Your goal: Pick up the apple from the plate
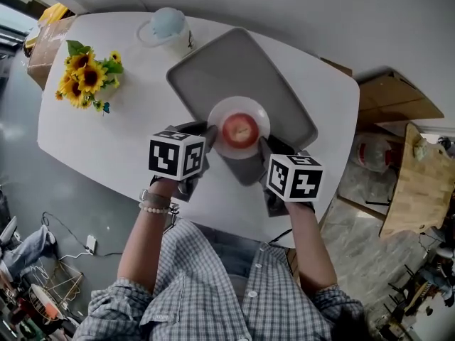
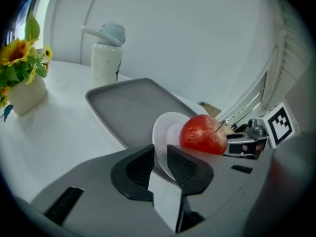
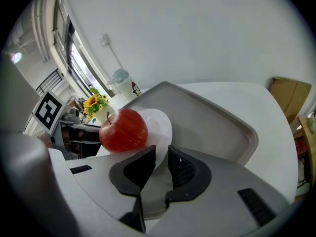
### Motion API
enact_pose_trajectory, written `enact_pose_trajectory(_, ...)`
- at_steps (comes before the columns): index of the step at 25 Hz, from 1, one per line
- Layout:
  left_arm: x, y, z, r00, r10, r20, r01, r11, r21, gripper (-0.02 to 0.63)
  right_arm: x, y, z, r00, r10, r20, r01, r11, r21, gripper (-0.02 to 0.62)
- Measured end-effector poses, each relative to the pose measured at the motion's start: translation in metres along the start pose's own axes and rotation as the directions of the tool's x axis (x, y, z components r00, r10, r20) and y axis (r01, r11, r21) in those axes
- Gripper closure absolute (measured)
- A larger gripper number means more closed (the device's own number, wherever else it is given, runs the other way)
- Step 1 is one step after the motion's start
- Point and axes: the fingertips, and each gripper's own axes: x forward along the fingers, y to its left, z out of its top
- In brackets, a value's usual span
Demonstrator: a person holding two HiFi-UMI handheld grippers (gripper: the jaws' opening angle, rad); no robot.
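A red apple (image 1: 240, 129) lies on a small white plate (image 1: 217, 112), over the near end of a grey tray (image 1: 234, 62). My left gripper (image 1: 207, 139) is shut on the plate's left rim, and my right gripper (image 1: 264, 151) is shut on its right rim. In the left gripper view the thin plate (image 2: 165, 127) edge runs between the jaws of the left gripper (image 2: 159, 158), with the apple (image 2: 202, 135) just beyond. The right gripper view shows the plate (image 3: 160, 122) rim pinched by the right gripper (image 3: 160, 163), the apple (image 3: 123, 131) to its left.
On the white table (image 1: 106, 141), sunflowers in a vase (image 1: 85, 73) stand at the far left. A white bottle with a pale blue lid (image 1: 168, 28) stands behind the tray. Cardboard boxes (image 1: 398, 98) lie on the floor to the right.
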Motion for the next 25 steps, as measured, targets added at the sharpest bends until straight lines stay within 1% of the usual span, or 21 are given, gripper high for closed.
enact_pose_trajectory(5,-0.025,0.016,-0.014,1.000,0.015,0.023,-0.014,0.999,-0.028,0.526,0.001,0.029,-0.011,1.000,0.026,-0.012,-0.027,0.999,-0.024,0.513)
enact_pose_trajectory(10,-0.055,0.035,-0.035,0.997,0.040,0.059,-0.033,0.994,-0.108,0.526,0.003,0.063,-0.024,0.998,0.058,-0.028,-0.059,0.997,-0.058,0.514)
enact_pose_trajectory(12,-0.068,0.045,-0.046,0.996,0.056,0.065,-0.047,0.991,-0.128,0.526,0.006,0.079,-0.028,0.997,0.071,-0.033,-0.073,0.995,-0.075,0.514)
enact_pose_trajectory(17,-0.096,0.063,-0.081,0.994,0.086,0.060,-0.075,0.983,-0.166,0.526,0.014,0.112,-0.045,0.990,0.120,-0.067,-0.126,0.989,-0.083,0.514)
enact_pose_trajectory(19,-0.104,0.070,-0.095,0.994,0.095,0.062,-0.081,0.979,-0.188,0.526,0.017,0.123,-0.053,0.988,0.129,-0.082,-0.137,0.986,-0.100,0.514)
enact_pose_trajectory(22,-0.112,0.080,-0.111,0.993,0.104,0.058,-0.089,0.974,-0.209,0.526,0.024,0.135,-0.064,0.986,0.129,-0.105,-0.142,0.982,-0.125,0.514)
enact_pose_trajectory(25,-0.114,0.087,-0.127,0.992,0.116,0.041,-0.105,0.972,-0.210,0.526,0.032,0.142,-0.077,0.986,0.111,-0.128,-0.132,0.977,-0.169,0.514)
